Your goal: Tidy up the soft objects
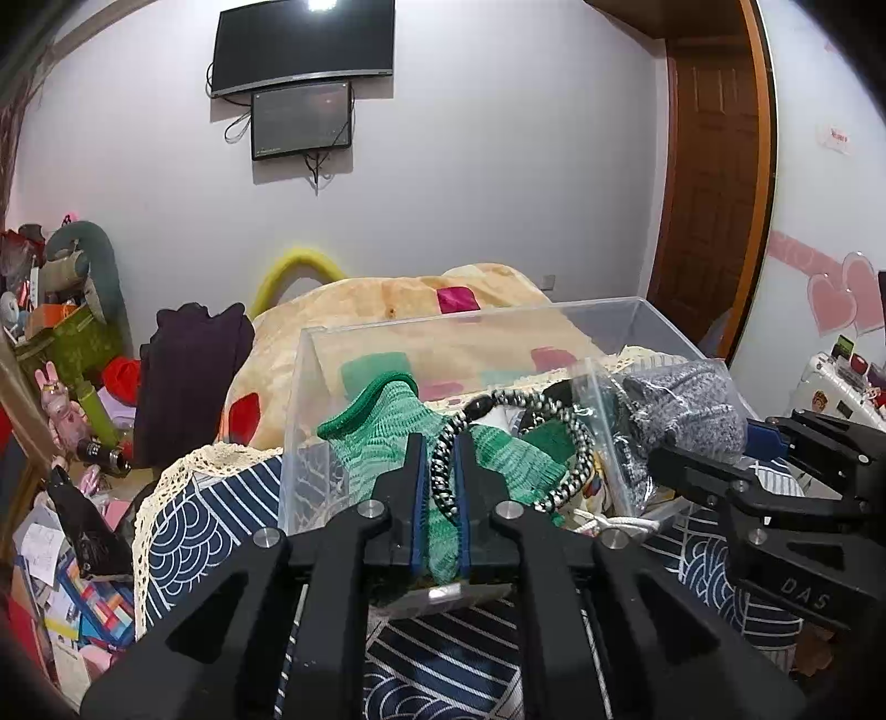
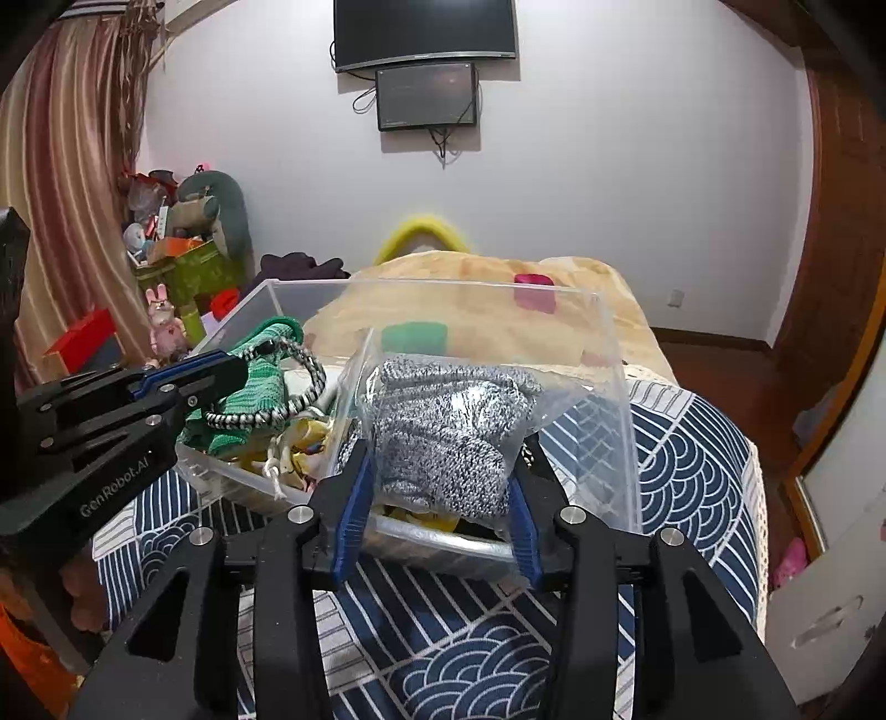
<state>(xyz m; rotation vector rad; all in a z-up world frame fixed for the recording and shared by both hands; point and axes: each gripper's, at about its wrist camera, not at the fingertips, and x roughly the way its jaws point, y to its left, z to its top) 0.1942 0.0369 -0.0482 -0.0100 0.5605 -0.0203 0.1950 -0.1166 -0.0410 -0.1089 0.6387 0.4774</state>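
Green sock (image 1: 443,531) and cord (image 1: 443,471) sit clenched in our left gripper (image 1: 441,443) — lower both into the clear box (image 1: 310,399) together. Our right gripper (image 2: 437,487) grasps the bagged grey knit (image 2: 443,432) — keep it steady.

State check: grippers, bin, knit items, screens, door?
Left gripper: shut on the green knit glove and black-and-white braided cord.
Right gripper: jaws apart around the grey speckled knit bundle in a clear plastic bag; grip unclear.
Clear plastic storage bin: lidless, holding soft items.
Two wall-mounted screens: dark.
Brown wooden door: closed.
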